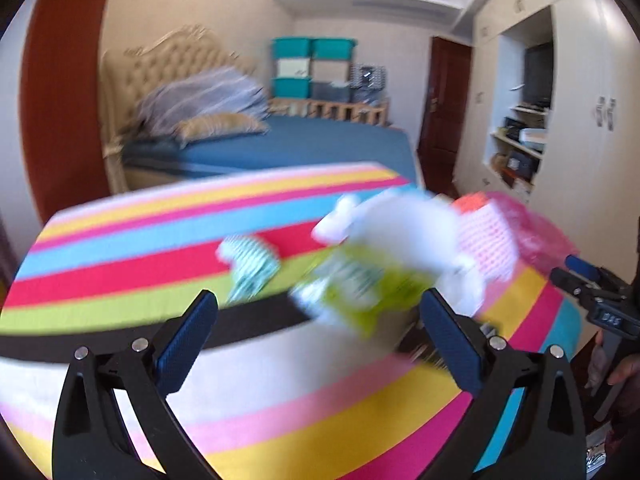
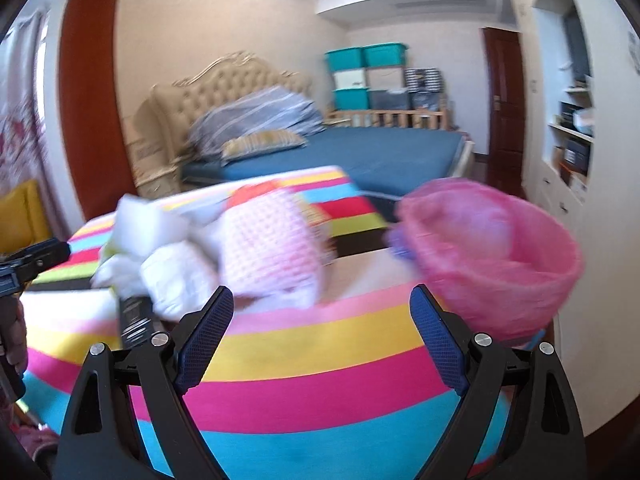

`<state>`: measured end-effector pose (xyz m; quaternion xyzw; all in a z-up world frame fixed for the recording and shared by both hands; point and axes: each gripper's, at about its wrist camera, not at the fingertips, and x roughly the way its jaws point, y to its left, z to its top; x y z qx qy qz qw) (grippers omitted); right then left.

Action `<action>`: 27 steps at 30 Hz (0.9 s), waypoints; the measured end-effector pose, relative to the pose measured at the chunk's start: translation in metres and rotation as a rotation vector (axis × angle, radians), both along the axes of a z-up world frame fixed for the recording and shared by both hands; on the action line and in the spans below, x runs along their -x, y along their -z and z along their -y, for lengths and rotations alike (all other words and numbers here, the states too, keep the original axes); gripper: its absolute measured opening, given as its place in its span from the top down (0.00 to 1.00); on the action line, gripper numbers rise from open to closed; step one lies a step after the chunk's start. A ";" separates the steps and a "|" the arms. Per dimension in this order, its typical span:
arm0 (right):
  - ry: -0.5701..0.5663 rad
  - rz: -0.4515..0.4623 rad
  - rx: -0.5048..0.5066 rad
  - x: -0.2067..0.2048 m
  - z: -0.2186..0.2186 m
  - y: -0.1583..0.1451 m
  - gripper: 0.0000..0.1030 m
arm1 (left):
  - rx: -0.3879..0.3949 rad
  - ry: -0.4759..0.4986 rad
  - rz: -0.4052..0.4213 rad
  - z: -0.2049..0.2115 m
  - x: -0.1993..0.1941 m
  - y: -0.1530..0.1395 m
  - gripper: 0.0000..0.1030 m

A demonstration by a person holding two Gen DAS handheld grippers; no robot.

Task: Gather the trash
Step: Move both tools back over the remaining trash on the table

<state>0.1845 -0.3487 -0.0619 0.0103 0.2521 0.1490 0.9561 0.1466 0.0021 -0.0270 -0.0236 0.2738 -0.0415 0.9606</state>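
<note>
Both views are motion-blurred; fine detail cannot be read. The striped table [image 1: 120, 264] carries the litter toward its far right part. Furthest left lies a small green-and-white wrapper [image 1: 250, 268], apart from the rest, toward the middle of the table. Next comes a lime-green packet [image 1: 352, 292], touching or overlapped by a heap of crumpled white paper [image 1: 404, 232], then a pink mesh item [image 2: 268, 248] with an orange piece at its top. At the far right edge stands the pink-lined bin [image 2: 492, 256], mouth open. The left gripper [image 1: 320, 332] is spread wide and empty, hovering just short of the lime-green packet. The right gripper [image 2: 322, 336] is likewise wide and empty, above bare cloth between heap and bin. Recommended: slow down, take one piece at a time, close fully on the packet's edge before lifting, and clear the bin rim to avoid tipping it.
</note>
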 end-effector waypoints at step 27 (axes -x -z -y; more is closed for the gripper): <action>-0.271 -0.157 0.158 0.000 -0.139 0.023 0.18 | 0.031 -0.138 -0.075 -0.038 0.010 0.017 0.11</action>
